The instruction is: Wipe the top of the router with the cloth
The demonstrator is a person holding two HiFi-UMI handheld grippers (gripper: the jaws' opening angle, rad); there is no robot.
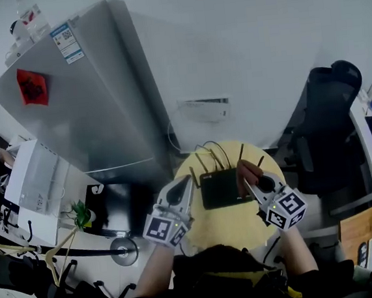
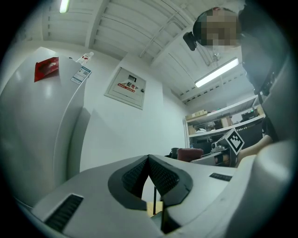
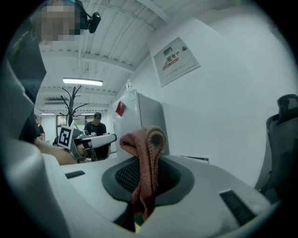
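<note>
Grey plastic left gripper [image 1: 184, 186] is held over the nine o'clock side of the round yellow table [image 1: 239, 225]. In its own view I see its jaws pressed together at the tips, with nothing between them. Its tip is just beside the left edge of the flat black router [image 1: 224, 188]. The router lies on the table toward twelve o'clock, with thin black antennas [image 1: 202, 163] standing along its far edge. At the router's three o'clock end hovers my right gripper [image 1: 252, 186], its jaws pinching a reddish-brown knitted cloth [image 3: 145, 158]. The cloth folds over the jaw tips and hangs down between them. From the head view I cannot tell whether the cloth touches the router's top.
</note>
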